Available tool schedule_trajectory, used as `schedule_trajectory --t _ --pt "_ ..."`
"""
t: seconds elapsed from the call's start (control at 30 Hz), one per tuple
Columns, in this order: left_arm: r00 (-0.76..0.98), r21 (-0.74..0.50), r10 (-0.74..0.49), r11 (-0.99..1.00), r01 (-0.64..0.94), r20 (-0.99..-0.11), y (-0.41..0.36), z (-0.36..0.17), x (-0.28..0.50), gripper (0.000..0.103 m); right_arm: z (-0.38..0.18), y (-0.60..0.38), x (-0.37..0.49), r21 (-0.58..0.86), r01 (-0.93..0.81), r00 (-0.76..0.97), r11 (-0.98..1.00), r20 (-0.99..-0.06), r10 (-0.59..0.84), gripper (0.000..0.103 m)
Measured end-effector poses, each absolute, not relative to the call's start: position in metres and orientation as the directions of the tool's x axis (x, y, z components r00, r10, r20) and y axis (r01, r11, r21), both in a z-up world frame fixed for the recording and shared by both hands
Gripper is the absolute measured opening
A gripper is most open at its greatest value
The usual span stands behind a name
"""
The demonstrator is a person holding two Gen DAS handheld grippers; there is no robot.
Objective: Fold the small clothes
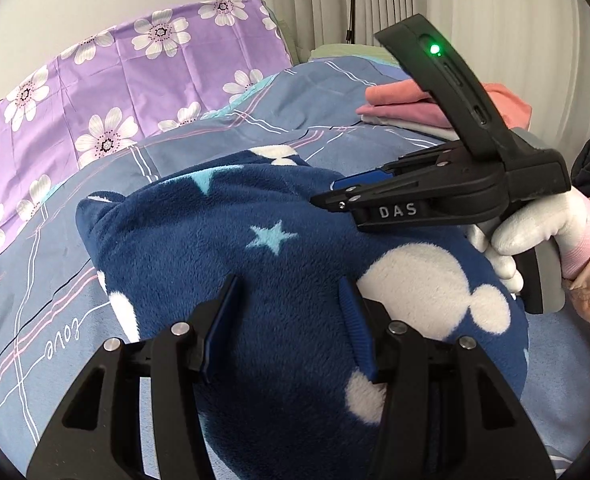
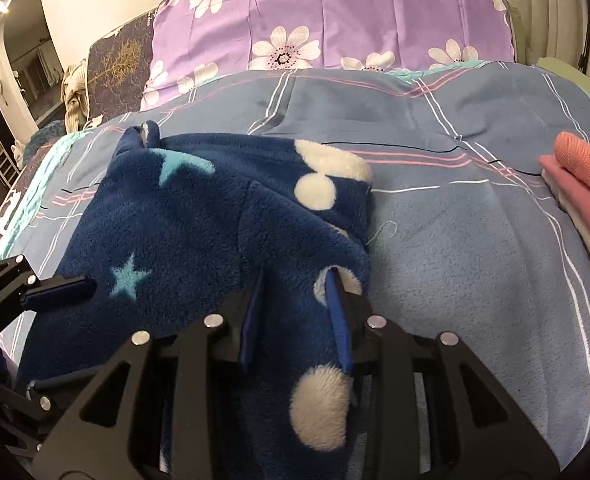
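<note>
My left wrist camera looks close along its tongs (image 1: 291, 320) across the fleece garment (image 1: 255, 248), facing right. My right one looks toward the far purple pillow (image 2: 335, 20). Both share the bed (image 2: 455, 220).

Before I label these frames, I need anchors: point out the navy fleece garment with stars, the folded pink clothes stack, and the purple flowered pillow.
Navy fleece garment (image 2: 183, 220): right wrist view, on its upper folded layer.
Folded pink clothes stack (image 1: 395, 98): left wrist view, on the top piece.
Purple flowered pillow (image 2: 327, 20): right wrist view, on its front face.
</note>
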State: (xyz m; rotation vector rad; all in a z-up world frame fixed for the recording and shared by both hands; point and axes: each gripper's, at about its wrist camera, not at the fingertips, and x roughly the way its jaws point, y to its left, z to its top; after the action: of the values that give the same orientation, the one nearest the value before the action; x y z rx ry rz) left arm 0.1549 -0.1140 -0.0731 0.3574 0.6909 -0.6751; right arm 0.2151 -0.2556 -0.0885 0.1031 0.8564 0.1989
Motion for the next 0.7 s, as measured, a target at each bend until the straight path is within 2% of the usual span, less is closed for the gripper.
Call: schedule_trajectory --t 0.1,0.2,0.3,0.4,0.43,0.53,0.63,0.7 --pt "0.573 0.080 -0.452 0.734 0.674 -0.683 -0.114 -0.072 0.153 0.052 -0.076 -0.260 0.205 0.172 -0.115 0.653 0.978 -0.730 0.205 0.031" --pt "0.575 0.076 -0.448 0.741 0.667 -0.685 -0.114 -0.072 0.155 0.052 -0.056 -0.268 0.170 0.167 -0.031 0.666 0.986 -0.731 0.145 0.038" --pt "0.577 0.076 -0.447 0.743 0.665 -0.684 -0.114 -0.072 0.155 0.052 -0.038 -0.267 0.118 0.251 -0.090 0.698 0.964 -0.674 0.241 0.038" --pt "0.577 0.075 -0.445 0.744 0.664 -0.684 -0.113 -0.071 0.155 0.052 -0.028 -0.255 0.074 0.253 -0.168 0.726 0.953 -0.622 0.293 0.038" --pt "0.577 0.074 -0.446 0.745 0.663 -0.684 -0.113 -0.071 0.155 0.052 -0.029 -0.251 0.069 0.249 -0.174 0.724 0.953 -0.623 0.295 0.038" --pt "0.587 0.062 -0.455 0.754 0.655 -0.670 -0.108 -0.066 0.154 0.053 -0.075 -0.254 0.078 0.238 -0.100 0.648 0.966 -0.721 0.244 0.039" --pt "0.606 0.026 -0.479 0.771 0.637 -0.635 -0.094 -0.050 0.141 0.053 -0.092 -0.274 0.079 0.377 -0.087 0.670 0.922 -0.663 0.334 0.040" --pt "0.632 0.019 -0.502 0.775 0.632 -0.590 -0.079 -0.036 0.120 0.053 -0.088 -0.271 0.079 0.354 -0.086 0.672 0.931 -0.669 0.316 0.039"
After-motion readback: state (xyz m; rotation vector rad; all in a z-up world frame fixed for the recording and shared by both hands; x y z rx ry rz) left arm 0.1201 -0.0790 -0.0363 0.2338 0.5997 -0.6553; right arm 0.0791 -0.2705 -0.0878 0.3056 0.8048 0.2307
